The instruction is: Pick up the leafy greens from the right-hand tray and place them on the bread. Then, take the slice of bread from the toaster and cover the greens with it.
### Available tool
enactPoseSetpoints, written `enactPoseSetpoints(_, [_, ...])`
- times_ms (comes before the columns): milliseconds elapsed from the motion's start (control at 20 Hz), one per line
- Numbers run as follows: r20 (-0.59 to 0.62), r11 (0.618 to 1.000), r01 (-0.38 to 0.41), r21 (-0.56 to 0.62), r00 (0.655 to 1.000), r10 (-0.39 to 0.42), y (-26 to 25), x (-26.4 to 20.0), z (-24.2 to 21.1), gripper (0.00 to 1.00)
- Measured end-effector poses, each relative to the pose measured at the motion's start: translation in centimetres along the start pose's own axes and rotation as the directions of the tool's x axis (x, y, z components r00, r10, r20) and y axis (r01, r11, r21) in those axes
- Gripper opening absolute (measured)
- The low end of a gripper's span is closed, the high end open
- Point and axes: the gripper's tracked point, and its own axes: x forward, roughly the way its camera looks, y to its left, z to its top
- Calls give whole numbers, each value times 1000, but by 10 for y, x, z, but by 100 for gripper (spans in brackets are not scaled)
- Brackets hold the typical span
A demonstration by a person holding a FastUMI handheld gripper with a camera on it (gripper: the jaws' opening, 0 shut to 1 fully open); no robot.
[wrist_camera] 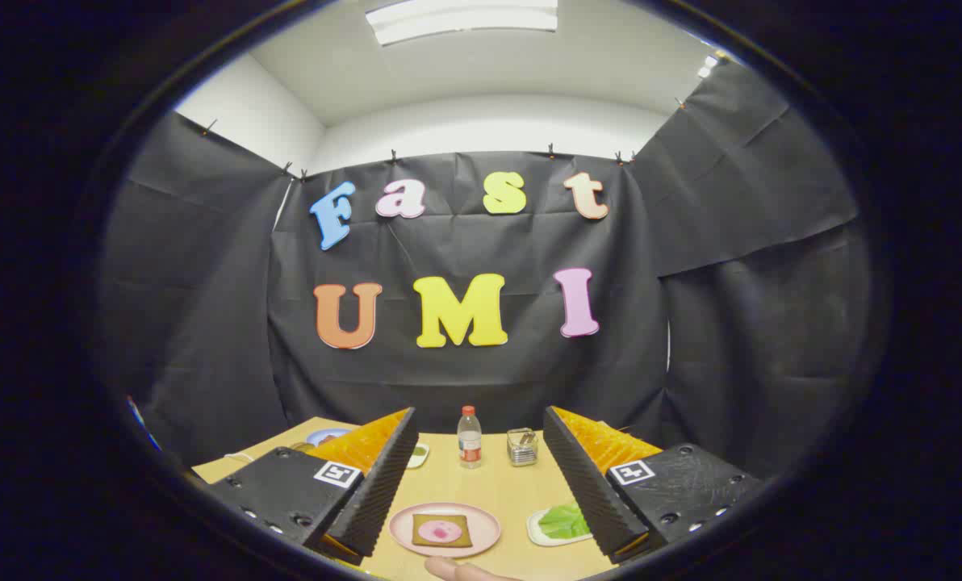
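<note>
Task not begun, as far as can be judged. The gripper [477, 476] hangs above the near end of the bench [521, 484], jaws spread wide and holding nothing.

Leafy greens [563, 521] lie in the right-hand tray [539, 532], just beside the inner face of the right finger and partly hidden behind it. The bread [441, 530], with a pink spread on top, sits on a pink plate [407, 524] between the fingers, bare of greens. Tray and plate are near each other but apart.

Toaster: cannot pick it out; the second slice is unaccounted for. Both steps remain: greens onto bread, then the cover slice.

Room: open bench between plate and the far row, where a bottle [470, 436] and a small clear holder [522, 446] stand well apart from the plate. A small dish [418, 456] sits beside the left finger, another plate [326, 436] beyond it. A fingertip [457, 570] shows at the near edge, close to the plate. The short move from tray to plate looks unobstructed.
</note>
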Motion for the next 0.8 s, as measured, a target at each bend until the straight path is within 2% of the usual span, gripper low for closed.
enactPoseSetpoints(350, [-39, 1000, -23, 9, 999, 23, -14, 2, -13, 96])
enactPoseSetpoints(800, [-84, 1000, 18, 3, 996, -18, -57, 15, -36, 96])
